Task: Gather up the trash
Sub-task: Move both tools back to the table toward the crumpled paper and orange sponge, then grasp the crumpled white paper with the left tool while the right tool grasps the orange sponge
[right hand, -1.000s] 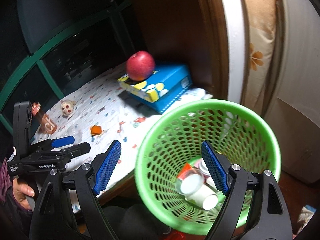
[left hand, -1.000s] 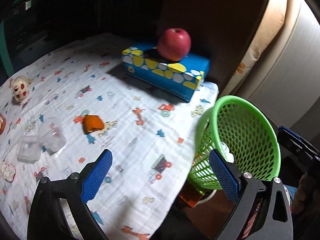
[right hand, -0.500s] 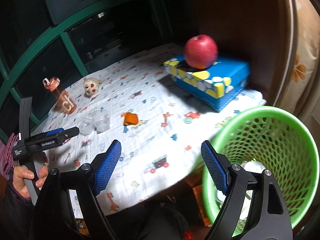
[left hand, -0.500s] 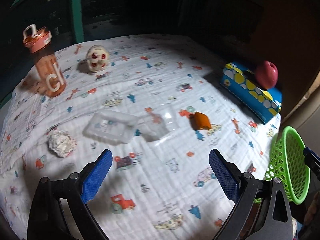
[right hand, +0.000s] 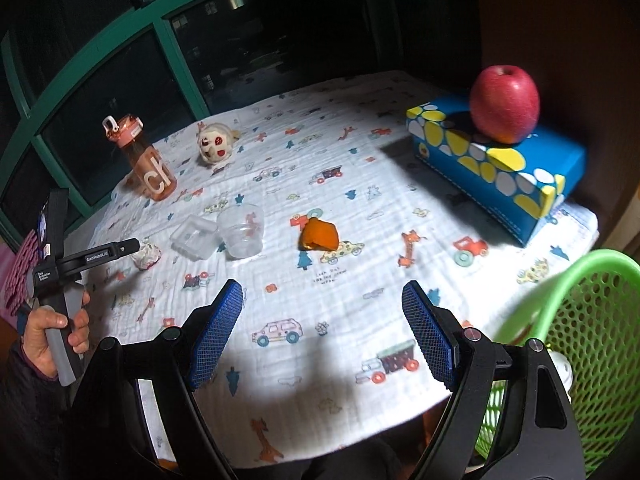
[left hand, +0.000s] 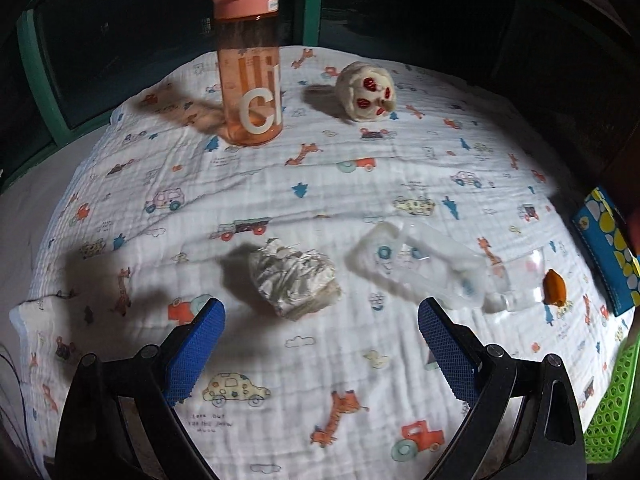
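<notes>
On the printed cloth, a crumpled whitish wad (left hand: 294, 278) lies just ahead of my left gripper (left hand: 320, 340), which is open and empty above the cloth. To its right are a clear plastic box (left hand: 416, 268), a clear cup (left hand: 520, 280) on its side and an orange peel (left hand: 554, 286). My right gripper (right hand: 322, 332) is open and empty over the near edge of the table. The orange peel (right hand: 319, 235) lies ahead of it, with the cup (right hand: 241, 230), the box (right hand: 194, 238) and the wad (right hand: 147, 255) further left. The green mesh basket (right hand: 580, 320) stands at its right, off the table.
An orange drink bottle (left hand: 250, 64) and a pale round toy (left hand: 366, 90) stand at the back of the table. A red apple (right hand: 504, 104) sits on a blue tissue box (right hand: 496, 164) at the back right. A hand (right hand: 52, 328) holds the left gripper's handle at the table's left edge.
Both grippers swung left, away from the green basket and over the table. The left one has come close to the crumpled wad. Both stayed open.
</notes>
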`<state>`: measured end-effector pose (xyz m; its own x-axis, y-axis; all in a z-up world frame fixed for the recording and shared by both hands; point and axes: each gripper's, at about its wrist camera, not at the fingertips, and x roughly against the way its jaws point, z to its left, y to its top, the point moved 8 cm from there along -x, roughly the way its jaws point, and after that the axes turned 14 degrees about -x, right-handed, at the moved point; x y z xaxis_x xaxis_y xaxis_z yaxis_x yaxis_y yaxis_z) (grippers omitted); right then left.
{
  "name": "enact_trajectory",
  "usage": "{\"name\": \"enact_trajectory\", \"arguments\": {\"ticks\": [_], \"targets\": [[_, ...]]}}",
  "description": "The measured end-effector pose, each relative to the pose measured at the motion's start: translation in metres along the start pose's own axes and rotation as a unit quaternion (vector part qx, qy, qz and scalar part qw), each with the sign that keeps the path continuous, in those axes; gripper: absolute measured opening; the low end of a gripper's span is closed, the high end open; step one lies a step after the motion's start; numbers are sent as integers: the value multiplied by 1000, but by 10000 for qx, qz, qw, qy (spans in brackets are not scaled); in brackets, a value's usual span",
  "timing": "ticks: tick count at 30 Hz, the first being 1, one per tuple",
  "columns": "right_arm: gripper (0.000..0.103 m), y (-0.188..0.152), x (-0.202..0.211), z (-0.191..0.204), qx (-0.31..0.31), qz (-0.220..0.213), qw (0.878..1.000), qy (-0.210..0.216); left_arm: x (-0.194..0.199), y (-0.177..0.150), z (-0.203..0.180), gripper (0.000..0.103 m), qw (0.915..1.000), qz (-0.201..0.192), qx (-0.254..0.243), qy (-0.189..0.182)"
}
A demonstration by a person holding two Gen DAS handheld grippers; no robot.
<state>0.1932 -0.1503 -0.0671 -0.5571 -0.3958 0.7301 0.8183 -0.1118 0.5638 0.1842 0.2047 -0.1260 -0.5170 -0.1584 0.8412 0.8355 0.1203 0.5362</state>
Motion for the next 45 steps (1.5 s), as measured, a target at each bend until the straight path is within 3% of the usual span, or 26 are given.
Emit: {"name": "enact_trajectory", "arguments": {"ticks": [5,11,22,35,45], "targets": [[81,2,-34,9,142,194,9997,-58,-22,-4,12,94,9997,188,125,33],[71,10,-77,14,147,399,9990,-164,-39,-3,18,93,9994,279,210,-60],[62,17,-138,16,180,713,9966,-384,-60,-4,19,74,9973,403,367,-502],[56,18,-165,18,445,695,9942,-691,-65,-3,7,61,9962,378,259,-746],[35,23,-167,5,282,629,9949,-733,-64,0,9,50,9962,277,276,-774]]}}
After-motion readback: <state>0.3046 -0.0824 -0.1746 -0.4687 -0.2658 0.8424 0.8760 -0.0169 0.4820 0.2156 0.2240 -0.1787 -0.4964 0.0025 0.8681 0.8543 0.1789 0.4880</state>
